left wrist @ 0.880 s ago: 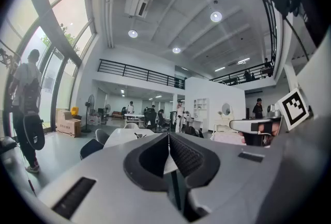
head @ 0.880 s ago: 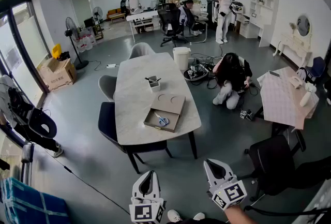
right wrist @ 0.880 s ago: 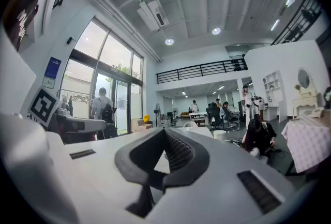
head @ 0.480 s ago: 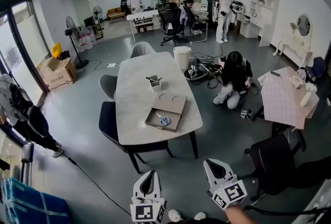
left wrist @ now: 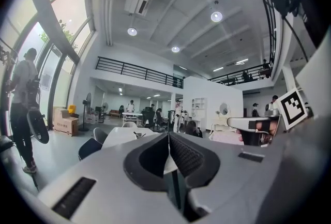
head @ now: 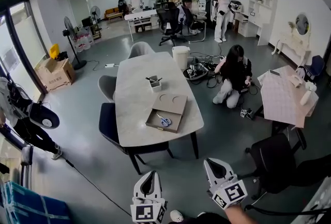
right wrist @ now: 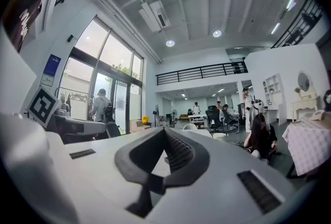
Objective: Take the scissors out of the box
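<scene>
Blue-handled scissors [head: 163, 120] in the brown cardboard box [head: 173, 104] lie far ahead of the shut left claw [head: 148, 174] and shut right claw [head: 215, 165]

We see a flat box [head: 171, 108] of matt brown cardboard on a pale, smooth, stone-look table [head: 135, 88]. The scissors [head: 163, 120] have light-blue handles (plastic, it seems), and the grey floor [head: 77, 114] gleams faintly.

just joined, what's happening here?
A person holds the left gripper and the right gripper out in front, both shut and empty, standing well back from the table. The scissors lie inside the open flat box toward the table's near end. The grippers have not yet reached them.
</scene>
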`<state>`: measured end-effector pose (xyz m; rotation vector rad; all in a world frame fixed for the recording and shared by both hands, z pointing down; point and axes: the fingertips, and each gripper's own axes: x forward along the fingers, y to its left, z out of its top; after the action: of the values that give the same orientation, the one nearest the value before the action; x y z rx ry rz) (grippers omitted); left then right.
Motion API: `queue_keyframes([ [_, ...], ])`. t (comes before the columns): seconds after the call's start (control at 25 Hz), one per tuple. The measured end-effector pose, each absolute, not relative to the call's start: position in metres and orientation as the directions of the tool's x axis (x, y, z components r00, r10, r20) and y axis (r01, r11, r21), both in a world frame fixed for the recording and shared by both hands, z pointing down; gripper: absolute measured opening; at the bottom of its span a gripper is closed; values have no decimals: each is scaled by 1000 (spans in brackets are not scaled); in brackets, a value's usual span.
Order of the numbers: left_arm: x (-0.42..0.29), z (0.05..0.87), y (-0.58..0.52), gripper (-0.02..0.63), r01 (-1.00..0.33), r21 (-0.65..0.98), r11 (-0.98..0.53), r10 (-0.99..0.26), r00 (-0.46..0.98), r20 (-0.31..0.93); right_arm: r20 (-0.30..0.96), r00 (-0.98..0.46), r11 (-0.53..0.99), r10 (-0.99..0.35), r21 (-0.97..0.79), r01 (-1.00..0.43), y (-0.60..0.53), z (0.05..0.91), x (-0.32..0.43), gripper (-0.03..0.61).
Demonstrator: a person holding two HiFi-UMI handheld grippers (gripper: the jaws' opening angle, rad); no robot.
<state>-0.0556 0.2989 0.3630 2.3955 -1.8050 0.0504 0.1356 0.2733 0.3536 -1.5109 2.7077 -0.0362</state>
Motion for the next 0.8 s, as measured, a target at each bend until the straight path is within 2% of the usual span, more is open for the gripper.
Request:
queue_keyframes([
  [0.24, -69, 371, 289, 17, -952, 96, -292, -950, 300, 89, -28, -498, 499, -867, -69, -864, 269, 361, 126, -5],
  [0.48, -70, 383, 268, 17, -942, 102, -320, -934, 331, 133, -17, -493, 494, -870, -54, -868, 249, 365, 121, -5],
  [0.64, -73, 382, 239, 17, -946, 106, -306, -942, 317, 108, -17, -485, 485, -874, -66, -872, 221, 370, 121, -5],
  [0.8, -79, 390, 207, 17, -950, 107, -292, -942, 305, 137, -32, -490, 491, -871, -58, -869, 182, 372, 115, -5],
])
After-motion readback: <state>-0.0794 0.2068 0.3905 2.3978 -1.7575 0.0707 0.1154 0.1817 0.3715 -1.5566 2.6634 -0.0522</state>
